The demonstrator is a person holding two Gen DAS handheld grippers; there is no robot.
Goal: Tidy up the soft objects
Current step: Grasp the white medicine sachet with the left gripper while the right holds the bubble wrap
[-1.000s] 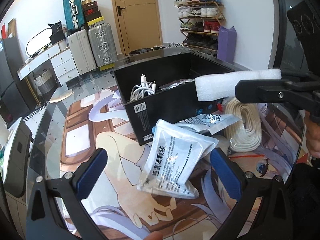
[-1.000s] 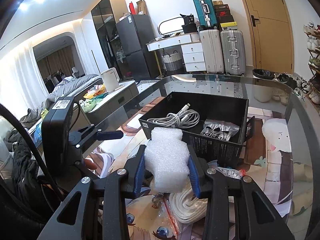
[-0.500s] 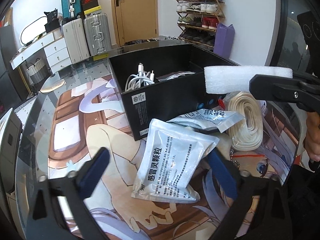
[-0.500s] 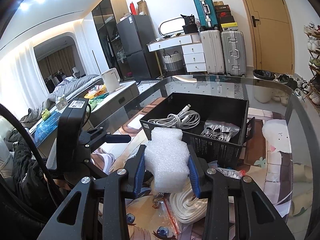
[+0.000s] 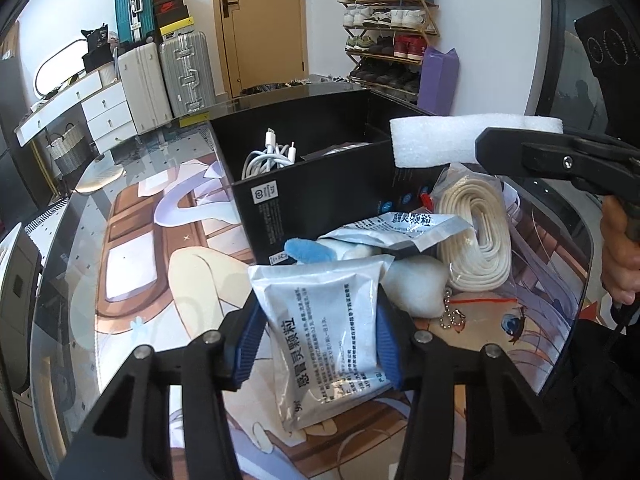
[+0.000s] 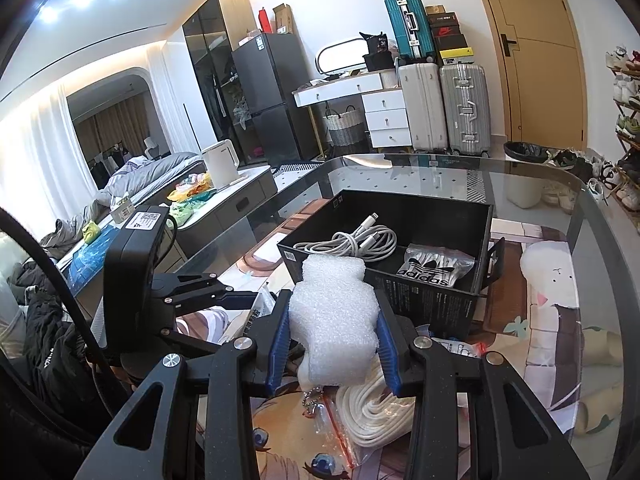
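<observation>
My left gripper (image 5: pixel 318 332) is shut on a silver medicine pouch (image 5: pixel 324 332) lying on the glass table. My right gripper (image 6: pixel 334 344) is shut on a white foam piece (image 6: pixel 334 320) and holds it just in front of the black box (image 6: pixel 420 300). The foam (image 5: pixel 460 140) also shows in the left wrist view beside the box (image 5: pixel 320 196). The box holds a white cable (image 6: pixel 352 240) and an adidas bag (image 6: pixel 436 268). A second silver pouch (image 5: pixel 400 228), a white and blue plush (image 5: pixel 416 288) and a bagged coil of white rope (image 5: pixel 476 232) lie by the box.
The table (image 6: pixel 540 184) is glass over a printed anime mat. The rope bag (image 6: pixel 372 412) lies under my right gripper. A white plush (image 6: pixel 552 276) sits right of the box. Suitcases (image 6: pixel 444 108) and a dresser stand by the far wall.
My left gripper moved forward and closed on the silver medicine pouch. My right gripper kept holding the foam piece near the box, almost still.
</observation>
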